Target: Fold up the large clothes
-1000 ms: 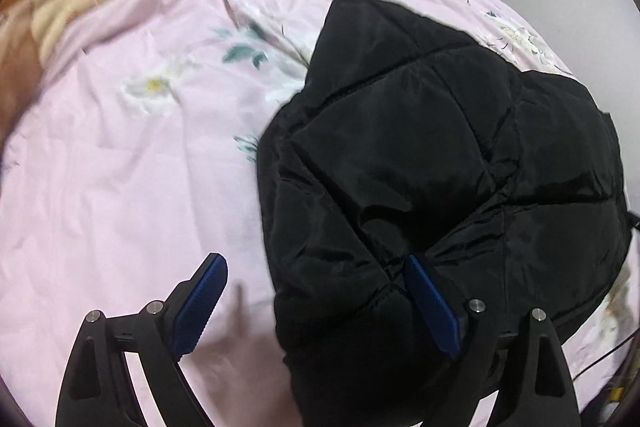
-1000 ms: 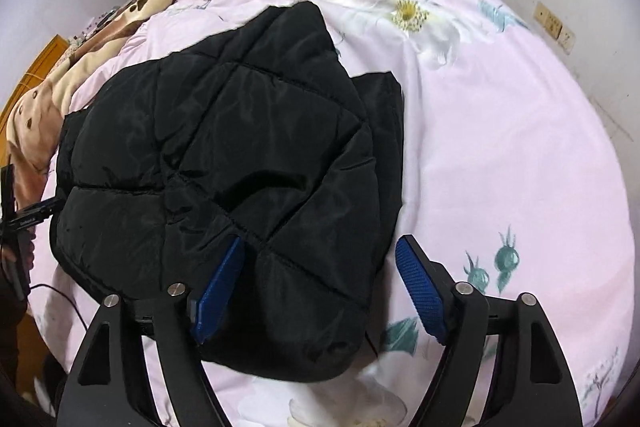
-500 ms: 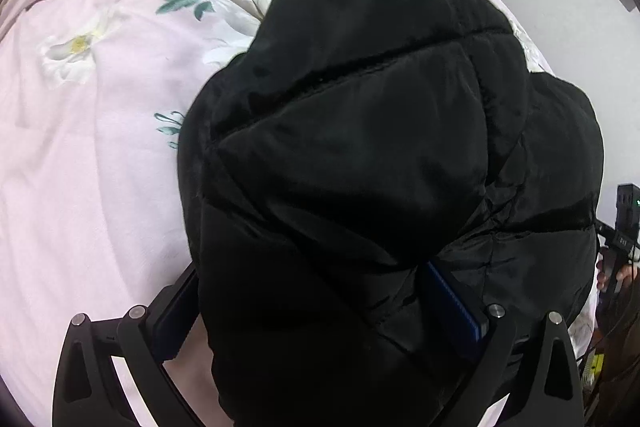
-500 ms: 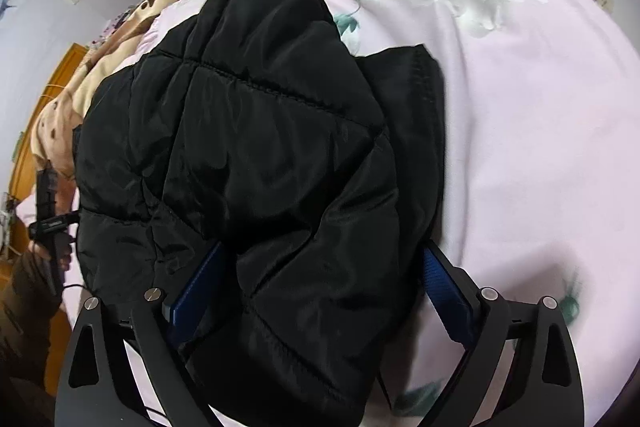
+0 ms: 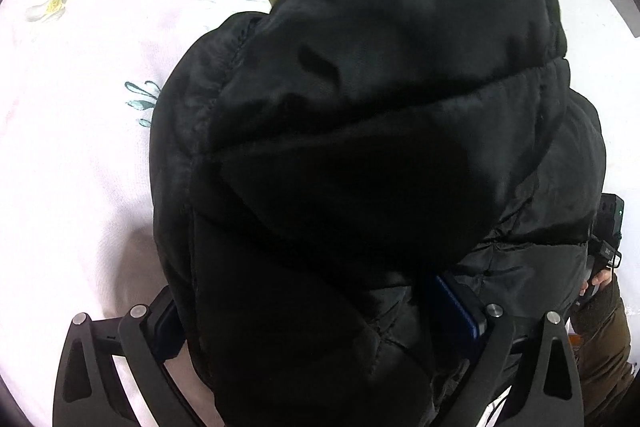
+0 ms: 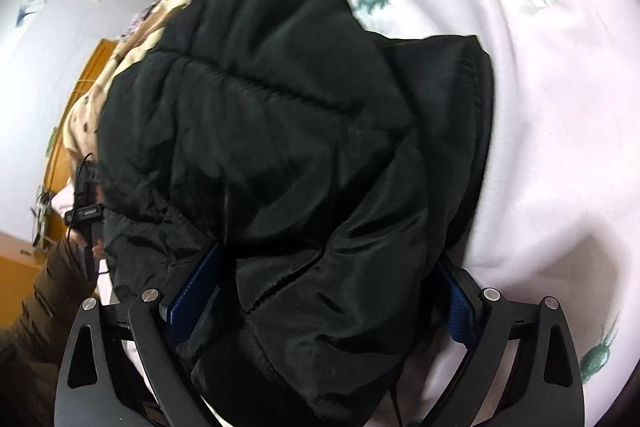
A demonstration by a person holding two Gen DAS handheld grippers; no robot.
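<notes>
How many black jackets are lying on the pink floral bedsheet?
1. The black puffer jacket lies folded on the pink floral bedsheet, near its front edge, straddled by both hand-held grippers. Anything beneath it would be hidden.

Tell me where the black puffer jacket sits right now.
The black puffer jacket lies bunched on the pink floral bedsheet, its near end between the wide jaws of both grippers.

Bright, soft light; fisheye warp w/ dark corners, right view blurred.

Both tongs, left (image 5: 320, 319) and right (image 6: 320, 301), dropped onto the black jacket (image 5: 360, 147), jaws opening around its folds.
</notes>
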